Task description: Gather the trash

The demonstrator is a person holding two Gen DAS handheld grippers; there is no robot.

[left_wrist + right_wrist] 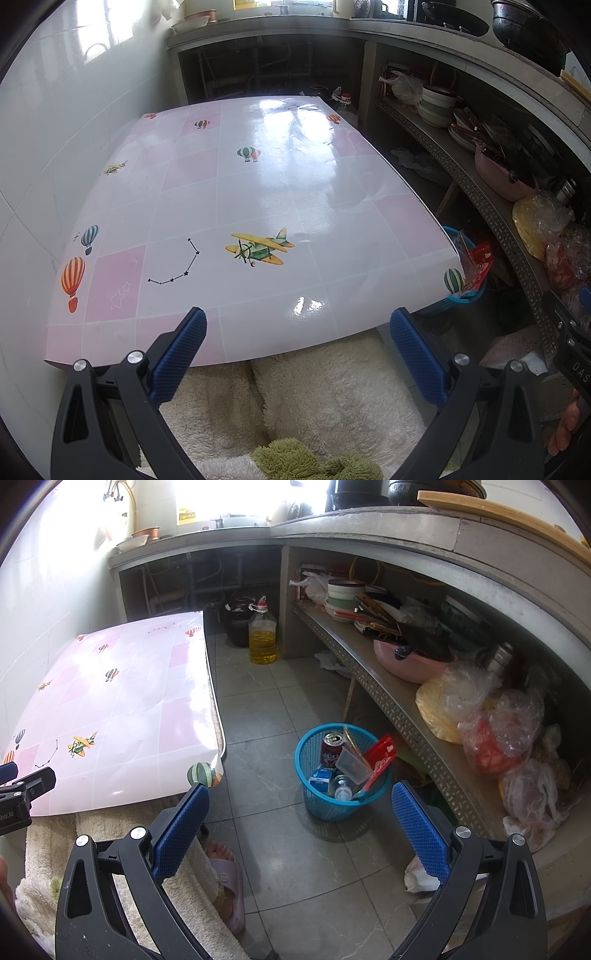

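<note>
Tablecloth [258,192] glossy, floor [280,849] grey-tiled

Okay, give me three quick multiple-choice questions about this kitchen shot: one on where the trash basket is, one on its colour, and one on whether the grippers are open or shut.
1. Where does the basket stand?
A. on the table
B. on the floor beside the table
C. on the shelf

2. What colour is the basket?
A. blue
B. green
C. white

3. How are the left gripper and right gripper?
A. both shut
B. one holds a can
C. both open, holding nothing

Answers: 1 B, it sits on floor tiles right of the table. 2 A, blue mesh wall. 3 C, wide gaps between the fingers.
</note>
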